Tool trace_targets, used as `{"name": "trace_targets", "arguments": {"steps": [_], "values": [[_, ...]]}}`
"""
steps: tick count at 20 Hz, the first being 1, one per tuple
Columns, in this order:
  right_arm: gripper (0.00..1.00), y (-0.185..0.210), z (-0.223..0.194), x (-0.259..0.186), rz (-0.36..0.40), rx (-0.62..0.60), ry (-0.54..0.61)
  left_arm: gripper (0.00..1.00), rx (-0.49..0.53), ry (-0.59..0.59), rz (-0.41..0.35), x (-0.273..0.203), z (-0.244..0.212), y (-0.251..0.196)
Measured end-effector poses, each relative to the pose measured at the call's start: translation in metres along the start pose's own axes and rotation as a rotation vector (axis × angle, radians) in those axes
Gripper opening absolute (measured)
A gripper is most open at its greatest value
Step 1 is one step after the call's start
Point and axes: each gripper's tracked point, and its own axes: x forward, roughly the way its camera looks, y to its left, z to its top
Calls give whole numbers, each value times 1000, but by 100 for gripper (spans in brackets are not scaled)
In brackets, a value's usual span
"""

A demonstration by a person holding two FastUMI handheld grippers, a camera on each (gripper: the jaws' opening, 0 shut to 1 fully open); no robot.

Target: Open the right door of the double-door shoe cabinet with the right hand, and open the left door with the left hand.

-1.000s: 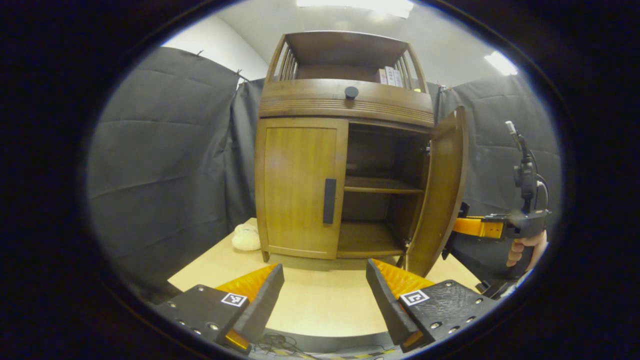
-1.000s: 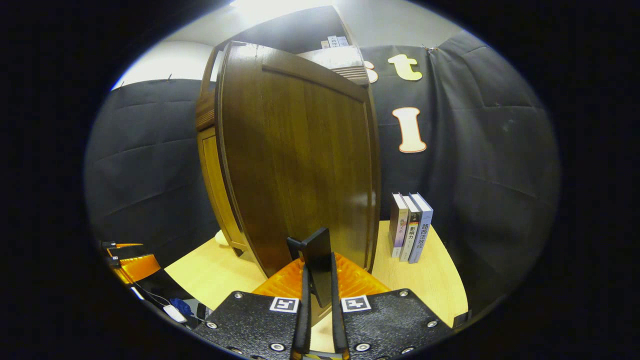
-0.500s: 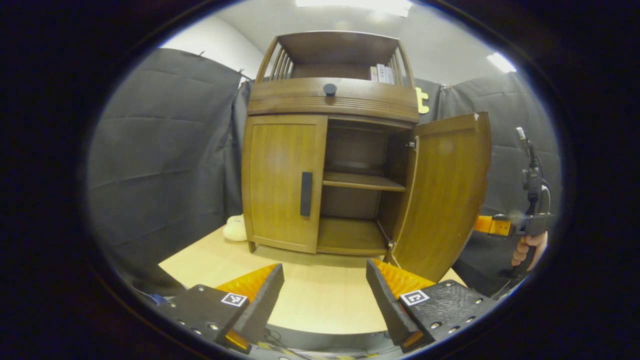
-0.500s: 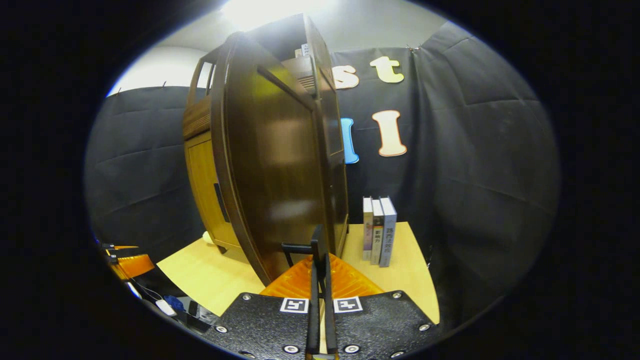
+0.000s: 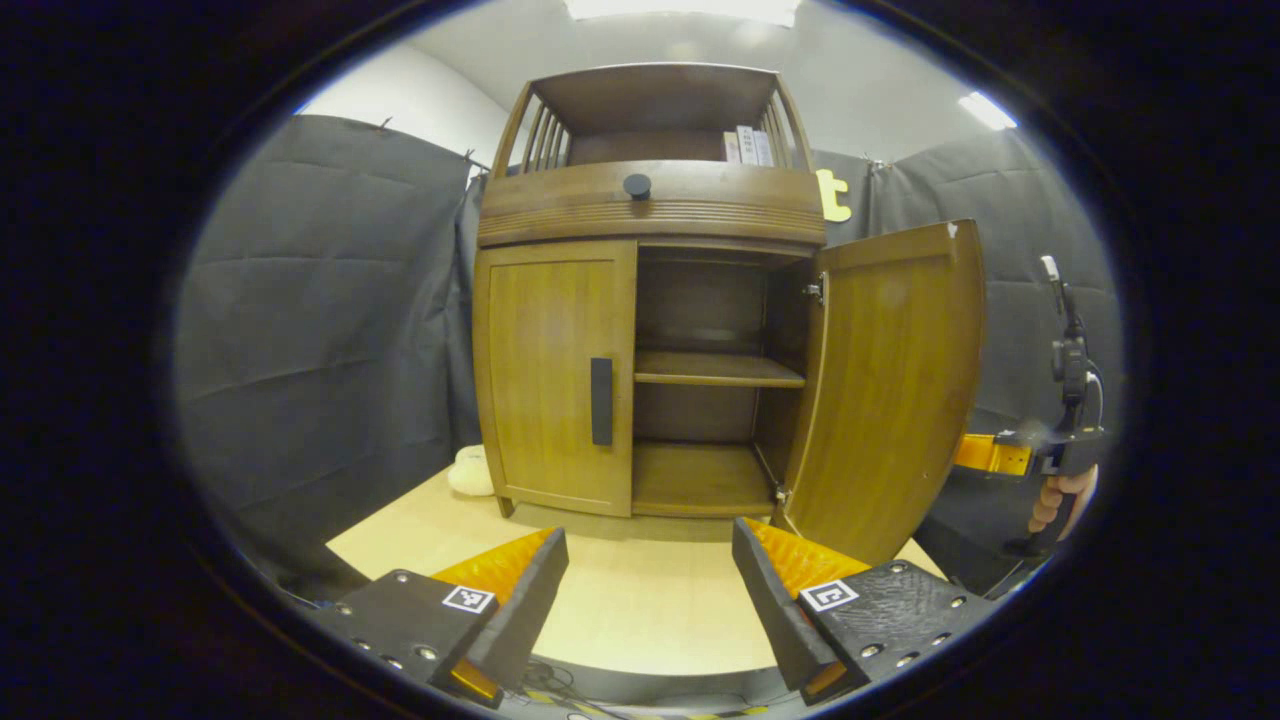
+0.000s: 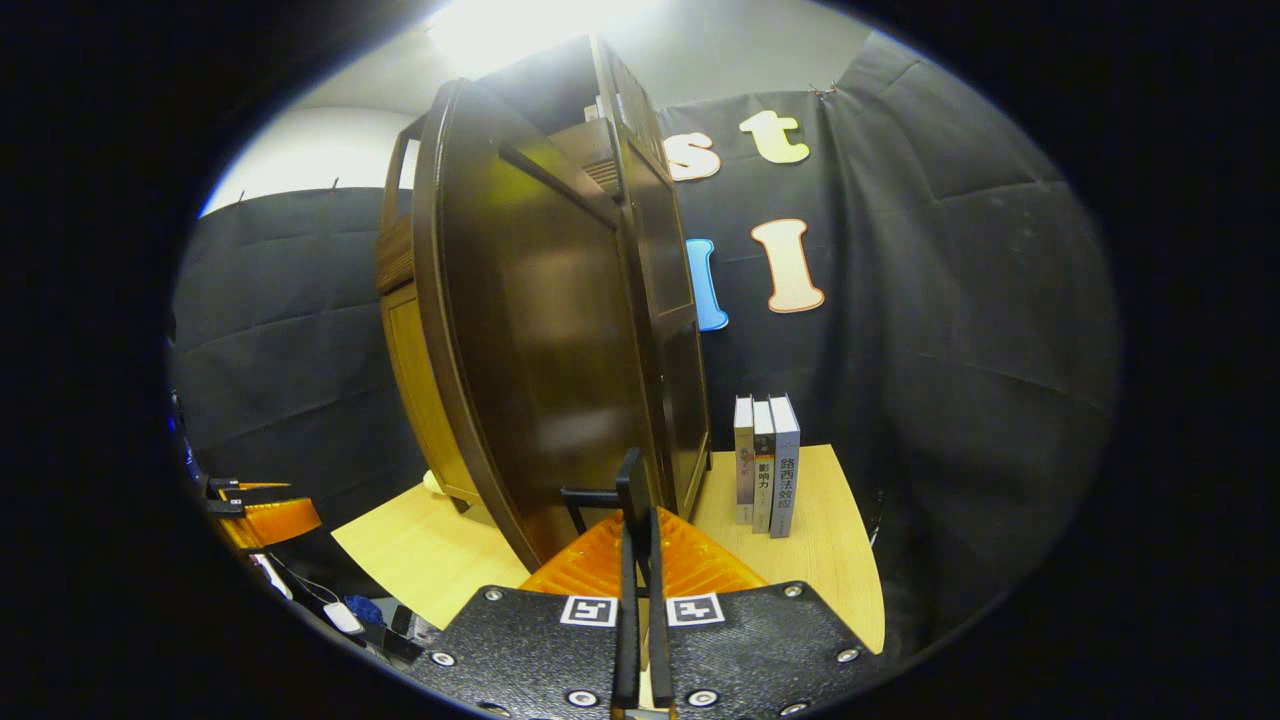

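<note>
The wooden shoe cabinet stands on the table. Its left door is closed, with a black vertical handle at its inner edge. The right door stands wide open, baring two inner shelves. My left gripper is open, low over the table and well short of the cabinet. In the right gripper view my right gripper is shut on the right door's black handle, against the door's dark outer face. From the left gripper view that right gripper pokes out behind the open door, with a hand holding it.
Three books stand upright on the table to the right of the cabinet, near the open door. A cream soft object lies at the cabinet's left foot. More books sit on the top shelf, above a drawer knob.
The right door has swung from nearly edge-on to wide open, pulled by my right gripper. My left gripper stays open; its view has shifted slightly so the cabinet sits further left.
</note>
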Motion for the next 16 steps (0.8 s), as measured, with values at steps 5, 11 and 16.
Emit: {"name": "trace_targets", "arguments": {"steps": [5,11,16], "values": [[4,-8,-2,0,-62,-4,4,100,-22,11,-36,49,3,21],[3,-26,-3,-23,-260,-13,5,100,16,-36,-96,126,35,56],[4,-38,0,-58,-470,29,-12,100,36,-110,-105,196,66,79]]}}
